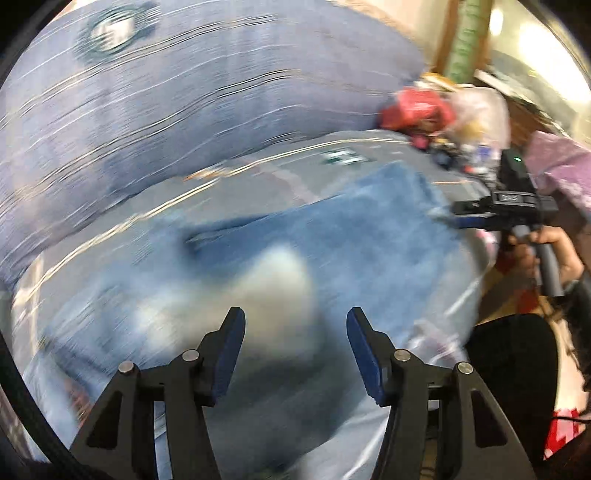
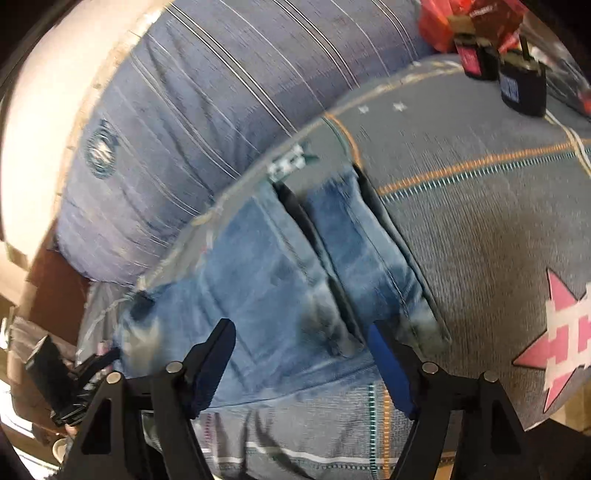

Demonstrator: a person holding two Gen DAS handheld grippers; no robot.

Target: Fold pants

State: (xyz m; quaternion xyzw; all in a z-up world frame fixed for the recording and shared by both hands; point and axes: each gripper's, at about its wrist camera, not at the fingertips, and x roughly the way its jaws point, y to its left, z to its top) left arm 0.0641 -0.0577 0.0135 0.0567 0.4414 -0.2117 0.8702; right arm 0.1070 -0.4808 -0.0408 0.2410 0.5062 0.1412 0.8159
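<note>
Blue jeans [image 2: 280,280] lie on the grey patterned bedcover [image 2: 480,221], both legs side by side with a dark gap between them, hems toward the striped blue pillow [image 2: 221,92]. Left wrist view is heavily motion-blurred; the jeans there [image 1: 332,236] show as a blue mass with a pale faded patch.

Left claw [image 1: 295,350]: jaws spread wide, nothing between them, hovering over the jeans near the faded patch. Contact with the fabric can't be judged through the blur.

Right claw [image 2: 301,365]: jaws spread, nothing pinched, sitting above the jeans' near edge. In the left view the right claw [image 1: 461,218] appears at the jeans' right side, fingertips at or just beside the fabric edge; touching or not is unclear.

Red bag [image 2: 472,18] and small dark items [image 2: 521,88] sit on the bedcover beyond the jeans, well apart from them. Pink star print [image 2: 557,339] on the bedcover, right of the jeans.
</note>
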